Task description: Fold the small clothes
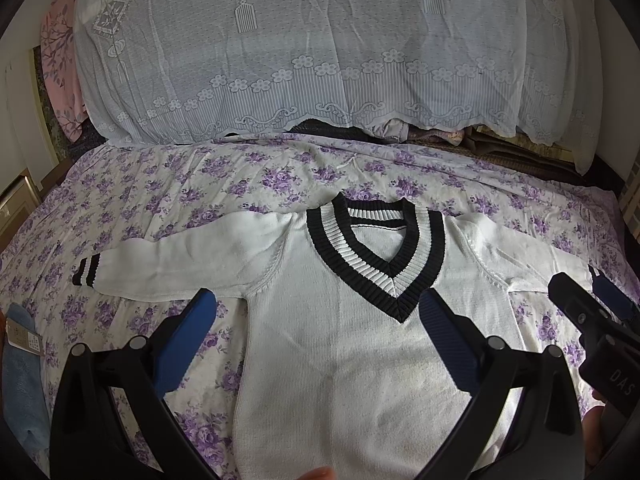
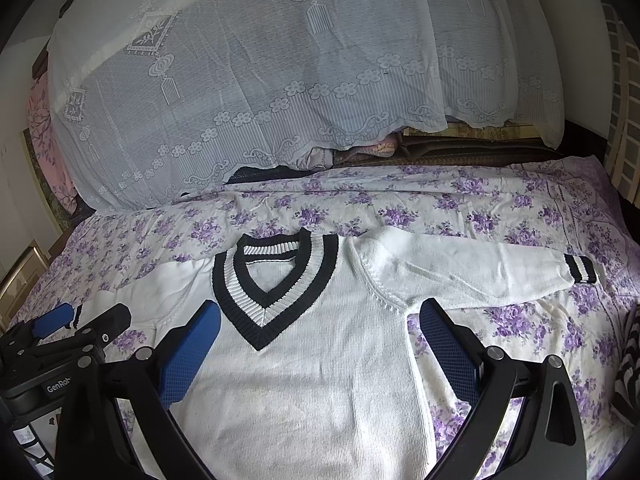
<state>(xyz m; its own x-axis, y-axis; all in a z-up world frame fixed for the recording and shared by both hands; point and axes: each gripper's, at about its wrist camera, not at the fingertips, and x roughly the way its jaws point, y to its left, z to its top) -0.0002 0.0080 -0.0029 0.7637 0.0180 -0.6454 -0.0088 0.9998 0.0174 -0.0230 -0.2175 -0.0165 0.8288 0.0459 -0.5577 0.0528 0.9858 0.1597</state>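
Observation:
A small white knit sweater with a black-and-white V collar lies flat, face up, on the floral bedsheet, both sleeves spread sideways. My left gripper is open and empty, hovering over the sweater's left chest and armpit. My right gripper is open and empty, hovering over the sweater at its right chest and armpit. The right sleeve ends in a striped cuff. The left sleeve ends in a striped cuff. Each gripper also shows at the edge of the other's view.
The purple floral bedsheet covers the bed. A tall pile under white lace cloth stands behind the sweater. A light blue cloth lies at the left edge. A black-and-white striped item lies at the right edge.

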